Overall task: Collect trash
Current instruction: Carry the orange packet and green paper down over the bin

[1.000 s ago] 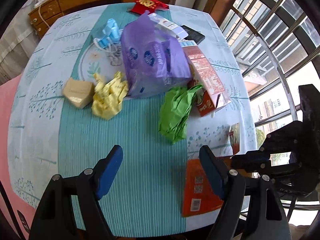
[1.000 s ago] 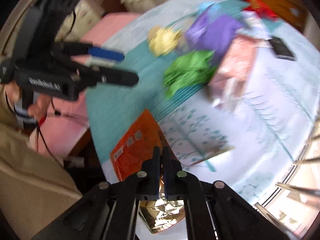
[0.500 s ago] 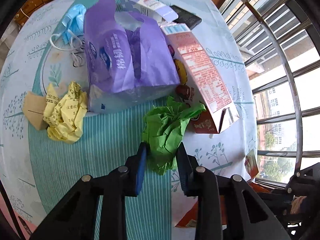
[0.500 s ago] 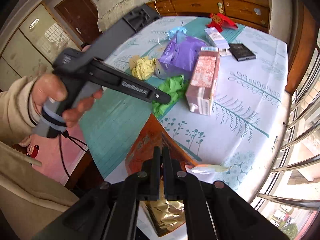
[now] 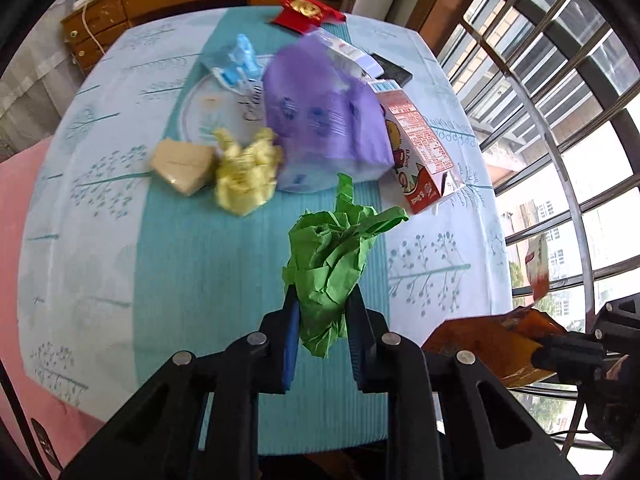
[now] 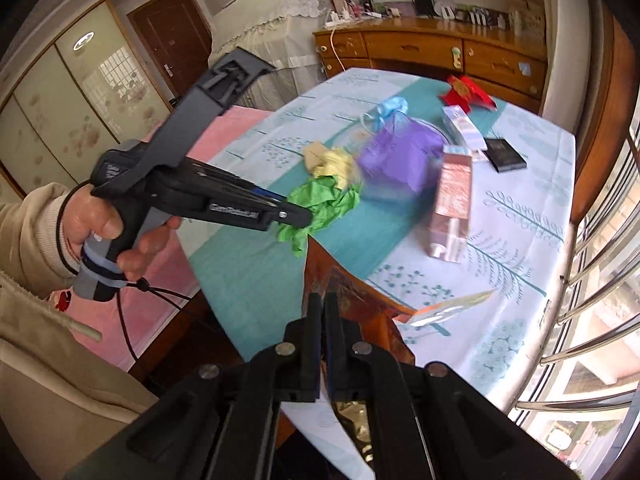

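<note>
Judging from what lies about, the clearing is barely under way: most of the rubbish sits on the worktop (image 5: 120, 264) with its pale, leaf-printed cloth. Largest among it, at the upper middle of the left wrist view, is the purple plastic bag (image 5: 324, 120), with the red drink carton (image 5: 420, 152) lying just to its right. Left of the bag are the crumpled yellow paper (image 5: 246, 176) and a tan folded scrap (image 5: 182, 166), touching or nearly so. Further up the frame lie a blue face mask (image 5: 240, 60), a red packet (image 5: 306, 12), a small white box (image 5: 352, 54) and a flat black case (image 5: 392, 68); whether the last two count as trash I cannot tell. No bin shows in either view.

Two pieces are in hand. The left claw (image 5: 322, 320), its jaws having just been closing, now pinches the crumpled green paper (image 5: 332, 256), which sticks up past the fingertips at the lower middle of the frame, seemingly clear of the cloth. The right claw (image 6: 322, 312), jaws pressed nearly together, grips the edge of an orange foil wrapper (image 6: 340, 280) at the lower centre of the right wrist view.
</note>
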Demonstrator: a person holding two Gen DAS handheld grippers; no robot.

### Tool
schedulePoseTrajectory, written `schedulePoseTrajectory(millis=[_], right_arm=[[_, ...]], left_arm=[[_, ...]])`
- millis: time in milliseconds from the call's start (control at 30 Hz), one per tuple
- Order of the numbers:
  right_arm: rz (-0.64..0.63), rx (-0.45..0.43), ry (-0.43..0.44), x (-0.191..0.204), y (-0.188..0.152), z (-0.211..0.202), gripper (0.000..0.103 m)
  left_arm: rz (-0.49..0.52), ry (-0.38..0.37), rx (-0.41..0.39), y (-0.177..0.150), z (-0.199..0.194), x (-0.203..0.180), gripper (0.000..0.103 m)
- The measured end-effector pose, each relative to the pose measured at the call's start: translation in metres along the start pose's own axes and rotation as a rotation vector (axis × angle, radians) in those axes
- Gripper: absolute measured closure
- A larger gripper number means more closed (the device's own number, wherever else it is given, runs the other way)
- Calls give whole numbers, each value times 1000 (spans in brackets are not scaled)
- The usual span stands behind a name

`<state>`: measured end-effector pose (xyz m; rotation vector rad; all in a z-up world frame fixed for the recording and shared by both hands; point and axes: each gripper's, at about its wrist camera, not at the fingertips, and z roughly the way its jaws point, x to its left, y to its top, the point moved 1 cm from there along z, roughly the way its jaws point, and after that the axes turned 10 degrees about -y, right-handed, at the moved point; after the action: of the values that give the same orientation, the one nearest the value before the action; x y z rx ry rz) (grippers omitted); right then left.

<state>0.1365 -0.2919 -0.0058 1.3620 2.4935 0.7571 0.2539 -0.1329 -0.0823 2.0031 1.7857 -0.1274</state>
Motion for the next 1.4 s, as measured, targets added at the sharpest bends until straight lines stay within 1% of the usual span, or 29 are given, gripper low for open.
schedulePoseTrajectory(millis=[200,300,433,533,633,700,800,967,1133,1200,1300,1400], right_arm=[[1,-32,-48,46,2,-10,102],[5,-53,-55,72,2,-14,102],[5,-68,-68,112,-1,-14,102],[25,-74,-79,144,-8,-10,102],[53,-68,-86,172,-20,-3,102],[71,-64,-82,189,-30,4,102],[101,-34,-71,211,-47,17,102],[121,51,-61,234,-74,46,102],[168,134,-89,235,-100,80,102],[191,163,-109,232,-113,99,102],[222,191,-138,223,-131,131,102],[249,208,-195,210,-152,172,102]], left_arm=[[7,-23,-46,-30,-48,23,84],[13,-28,-68,-52,-72,35,84],[14,-31,-78,-93,-101,56,84],[13,-29,-70,-126,-115,75,84],[10,-24,-49,-153,-120,92,84],[10,-17,-24,-172,-120,104,84],[5,0,8,-198,-118,120,84],[-26,4,54,-228,-101,133,84],[-51,4,65,-250,-71,138,84],[-59,9,63,-258,-52,140,84],[-61,28,74,-270,-13,144,83],[-76,43,95,-283,34,154,83]])
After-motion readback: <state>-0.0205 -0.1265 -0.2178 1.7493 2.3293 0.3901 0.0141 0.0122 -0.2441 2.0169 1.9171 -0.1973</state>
